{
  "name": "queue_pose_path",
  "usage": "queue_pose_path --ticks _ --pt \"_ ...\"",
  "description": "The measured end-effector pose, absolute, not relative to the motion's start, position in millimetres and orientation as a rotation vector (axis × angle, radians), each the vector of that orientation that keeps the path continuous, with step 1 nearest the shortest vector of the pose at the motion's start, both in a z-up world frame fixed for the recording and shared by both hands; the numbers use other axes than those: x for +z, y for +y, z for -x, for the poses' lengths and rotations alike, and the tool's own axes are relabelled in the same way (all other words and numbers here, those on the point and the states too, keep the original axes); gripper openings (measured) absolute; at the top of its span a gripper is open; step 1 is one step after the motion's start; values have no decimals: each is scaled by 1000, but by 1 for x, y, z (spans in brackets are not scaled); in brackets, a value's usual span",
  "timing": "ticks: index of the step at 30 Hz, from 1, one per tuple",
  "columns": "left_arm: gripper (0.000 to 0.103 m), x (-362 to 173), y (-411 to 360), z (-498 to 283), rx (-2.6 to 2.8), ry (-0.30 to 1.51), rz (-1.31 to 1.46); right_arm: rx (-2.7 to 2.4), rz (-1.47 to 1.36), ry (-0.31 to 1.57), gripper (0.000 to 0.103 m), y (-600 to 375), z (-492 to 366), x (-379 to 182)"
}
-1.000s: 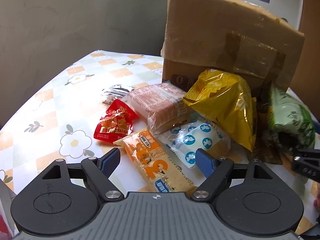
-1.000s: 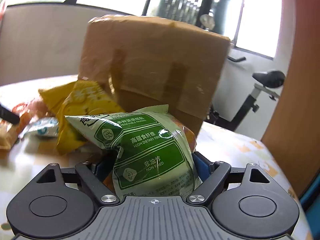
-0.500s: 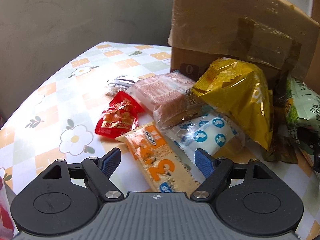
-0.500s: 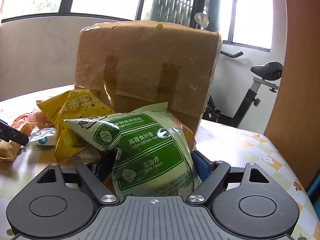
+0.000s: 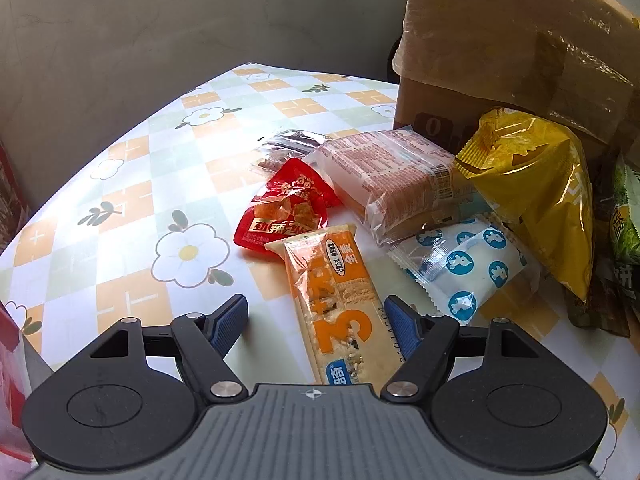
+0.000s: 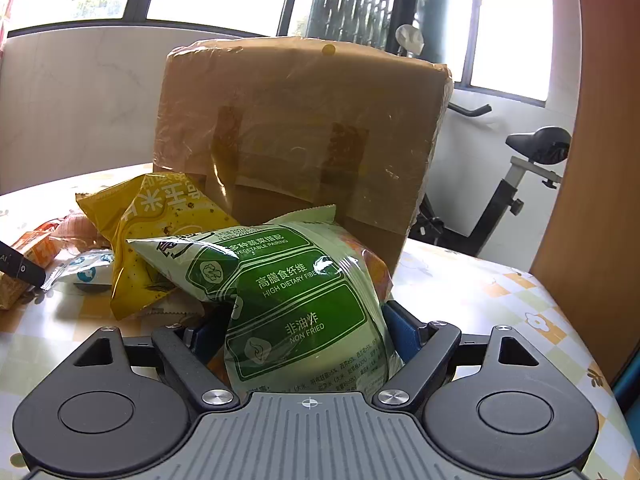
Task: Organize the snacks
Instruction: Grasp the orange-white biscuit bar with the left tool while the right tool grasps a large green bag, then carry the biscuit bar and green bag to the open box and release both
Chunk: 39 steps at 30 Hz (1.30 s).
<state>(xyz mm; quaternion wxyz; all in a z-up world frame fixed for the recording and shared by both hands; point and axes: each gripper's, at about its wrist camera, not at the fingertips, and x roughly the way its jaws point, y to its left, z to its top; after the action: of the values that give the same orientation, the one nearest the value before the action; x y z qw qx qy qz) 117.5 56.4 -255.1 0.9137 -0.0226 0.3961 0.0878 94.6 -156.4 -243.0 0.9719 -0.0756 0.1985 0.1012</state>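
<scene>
Over the floral counter, the left hand-held gripper, jaws just closing, straddles the long orange cereal bar; next, pinch it while the right hand-held gripper grips the puffy green snack bag

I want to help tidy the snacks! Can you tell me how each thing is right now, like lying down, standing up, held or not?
left gripper: open, jaws just been closing around the orange bar, pads not touching it.
orange bar: flat on the table, sealed.
right gripper: shut on the green bag.
green bag: puffy, sealed, held.
yellow bag: leaning on the cardboard box.
cardboard box: upright, taped shut.
red packet: lying flat.
</scene>
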Motion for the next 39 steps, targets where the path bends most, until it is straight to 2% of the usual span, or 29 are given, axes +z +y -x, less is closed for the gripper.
queue_pose_path --ticks 6,7,8,9,10,27,39 --pt "77 -257 56 -116 168 797 39 205 150 400 80 -156 -95 -244" --pt "72 -257 56 -115 161 792 38 205 150 400 80 -156 -95 -244" --pt "53 -254 54 -114 156 785 36 205 150 400 80 -156 -95 -244" --pt "42 -252 53 -113 158 785 29 205 150 400 80 -156 -95 -244" --pt "41 -250 53 -112 149 786 36 205 150 400 80 -156 -95 -244" --pt "39 -238 55 -102 124 747 102 209 199 419 79 -153 -95 -242" --pt "39 -210 70 -72 80 633 177 110 -49 455 77 -194 -77 -201"
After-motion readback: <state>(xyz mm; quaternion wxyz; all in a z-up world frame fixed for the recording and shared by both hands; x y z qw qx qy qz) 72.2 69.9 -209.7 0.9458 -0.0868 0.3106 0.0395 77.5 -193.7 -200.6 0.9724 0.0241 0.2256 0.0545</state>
